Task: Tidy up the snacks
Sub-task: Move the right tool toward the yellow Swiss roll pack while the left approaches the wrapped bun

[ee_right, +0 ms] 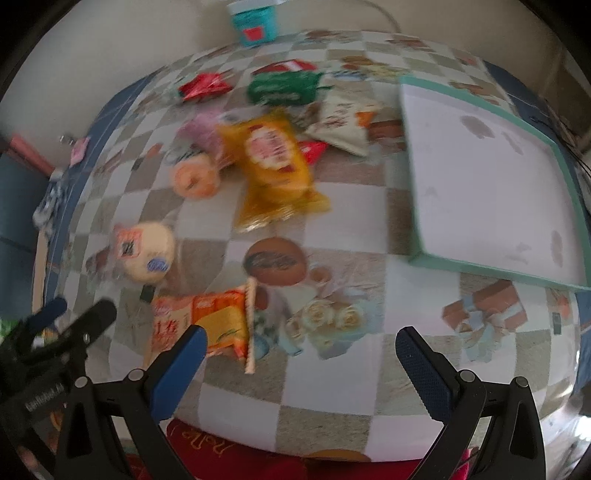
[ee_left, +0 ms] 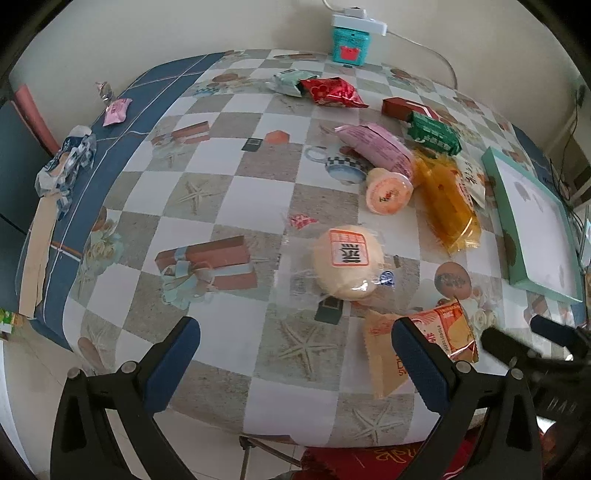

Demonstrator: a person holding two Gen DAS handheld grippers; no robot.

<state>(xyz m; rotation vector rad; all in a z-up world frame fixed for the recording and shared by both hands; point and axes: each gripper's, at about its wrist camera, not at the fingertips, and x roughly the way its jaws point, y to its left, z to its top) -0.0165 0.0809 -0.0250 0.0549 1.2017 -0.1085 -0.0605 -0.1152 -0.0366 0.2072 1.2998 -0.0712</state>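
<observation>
Snacks lie scattered on a checkered tablecloth. A round bun in clear wrap (ee_left: 347, 258) (ee_right: 146, 254) sits mid-table. An orange packet (ee_left: 417, 343) (ee_right: 207, 325) lies near the front edge. Farther back are a yellow bag (ee_left: 443, 199) (ee_right: 275, 166), an orange jelly cup (ee_left: 388, 190) (ee_right: 194, 179), a pink pack (ee_left: 376, 147), a green pack (ee_left: 434, 133) (ee_right: 284, 86) and a red pack (ee_left: 332, 92) (ee_right: 203, 85). My left gripper (ee_left: 295, 347) is open above the front edge, empty. My right gripper (ee_right: 301, 354) is open too, its left finger beside the orange packet.
A shallow teal box with a white inside (ee_left: 535, 225) (ee_right: 480, 177) lies at the right. A teal tin (ee_left: 349, 40) (ee_right: 255, 22) stands at the back by the wall. Small wrapped sweets (ee_left: 116, 110) and crumpled foil (ee_left: 66, 162) lie at the left edge.
</observation>
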